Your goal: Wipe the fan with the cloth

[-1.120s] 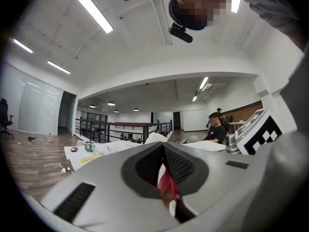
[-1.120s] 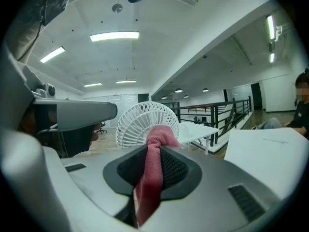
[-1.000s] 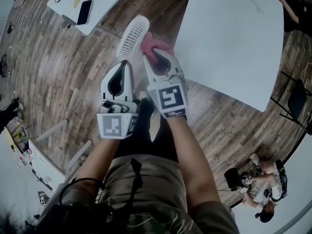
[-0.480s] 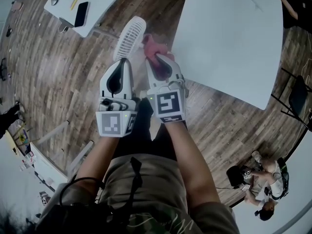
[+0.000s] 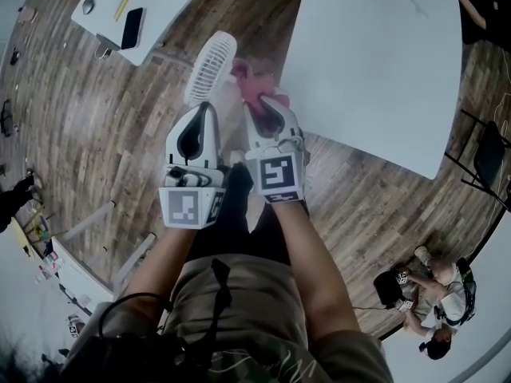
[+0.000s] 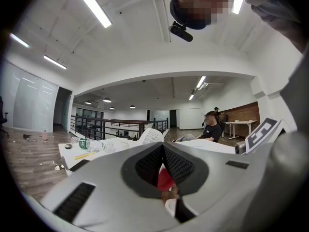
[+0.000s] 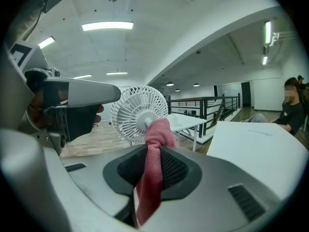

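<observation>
**Pink cloth (image 7: 155, 134) against fan (image 5: 211, 66)**

My right gripper (image 5: 267, 102) is clamped on the cloth, which is bunched against the fan's hub. My left gripper (image 5: 206, 106) is pinched shut at the fan's base. Wood-plank floor (image 5: 96, 126) lies below, with a white table (image 5: 375, 62) beyond.

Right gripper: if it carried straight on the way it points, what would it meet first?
Most likely the fan, at its white grille near the hub. The cloth pinched in the jaws of the right gripper leads and looks at or almost on it; depth is unclear.
</observation>
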